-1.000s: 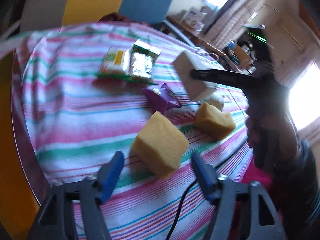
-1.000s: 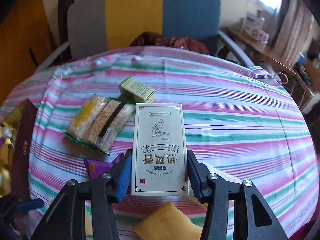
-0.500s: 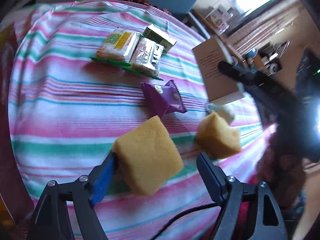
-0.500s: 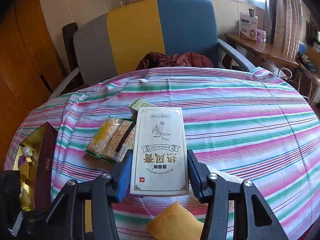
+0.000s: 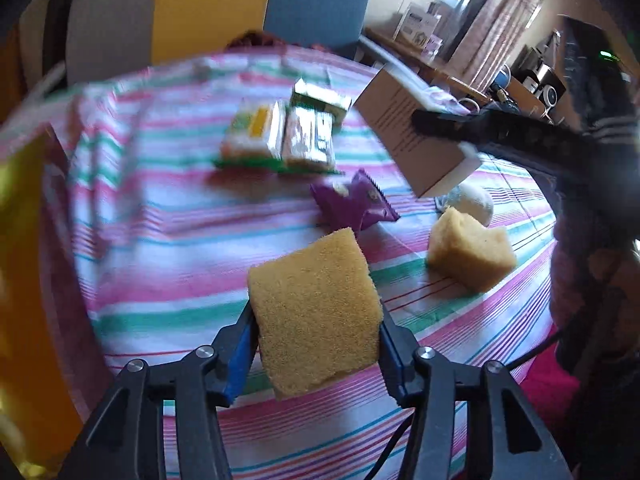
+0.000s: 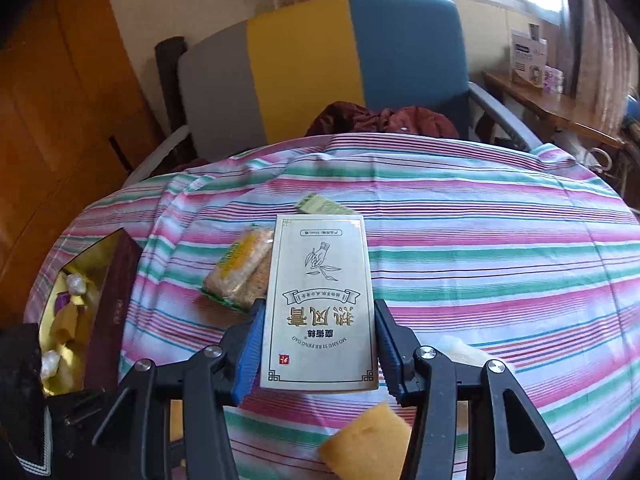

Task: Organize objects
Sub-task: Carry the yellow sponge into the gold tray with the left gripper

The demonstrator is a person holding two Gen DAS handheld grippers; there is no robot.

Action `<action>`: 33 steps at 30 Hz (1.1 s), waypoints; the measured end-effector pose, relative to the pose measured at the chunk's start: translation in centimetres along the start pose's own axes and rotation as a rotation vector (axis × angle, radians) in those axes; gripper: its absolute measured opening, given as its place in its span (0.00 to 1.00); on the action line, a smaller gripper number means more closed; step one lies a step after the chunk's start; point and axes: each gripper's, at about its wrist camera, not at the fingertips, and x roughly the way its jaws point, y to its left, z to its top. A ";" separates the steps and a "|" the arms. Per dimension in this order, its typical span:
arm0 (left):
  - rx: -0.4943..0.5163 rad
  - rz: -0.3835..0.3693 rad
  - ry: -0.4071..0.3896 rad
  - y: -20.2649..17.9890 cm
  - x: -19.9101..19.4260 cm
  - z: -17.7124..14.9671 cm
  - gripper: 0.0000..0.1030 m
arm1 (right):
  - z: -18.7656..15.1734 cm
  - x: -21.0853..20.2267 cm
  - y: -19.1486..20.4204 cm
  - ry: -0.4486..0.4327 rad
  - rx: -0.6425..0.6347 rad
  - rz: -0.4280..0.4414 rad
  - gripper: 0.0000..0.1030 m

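Observation:
My left gripper (image 5: pixel 316 344) is shut on a yellow sponge block (image 5: pixel 314 312) and holds it above the striped tablecloth (image 5: pixel 168 240). My right gripper (image 6: pixel 318 344) is shut on a cream printed box (image 6: pixel 320 304), held flat above the table; the box also shows in the left wrist view (image 5: pixel 408 136). A second yellow sponge (image 5: pixel 468 254) lies on the cloth to the right, and shows in the right wrist view (image 6: pixel 366 444). A purple snack packet (image 5: pixel 356 204), twin cracker packs (image 5: pixel 276 136) and a small green box (image 5: pixel 320 100) lie further back.
An open dark box with gold lining (image 6: pixel 84 316), holding several small wrapped items, stands at the table's left edge. A white round object (image 5: pixel 472 202) lies behind the second sponge. A grey, yellow and blue chair (image 6: pixel 320 72) stands behind the table.
My left gripper closed on the near yellow sponge and lifted it off the cloth. My right gripper rose with the cream box, bringing the gold-lined box into view.

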 end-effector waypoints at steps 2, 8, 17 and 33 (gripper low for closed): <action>0.020 0.039 -0.047 -0.1 -1.7 -0.1 0.52 | -0.2 0.3 0.3 0.015 0.006 0.031 0.50; 0.026 0.137 -0.173 1.3 -6.6 0.4 0.53 | -0.6 0.9 0.1 0.039 0.018 0.009 0.50; -0.052 0.247 -0.249 6.0 -10.7 -1.0 0.53 | -0.9 1.7 -0.5 0.065 0.024 -0.062 0.50; -0.616 0.346 -0.316 26.6 -19.4 -8.3 0.53 | -1.2 2.1 0.1 0.059 0.003 -0.119 0.50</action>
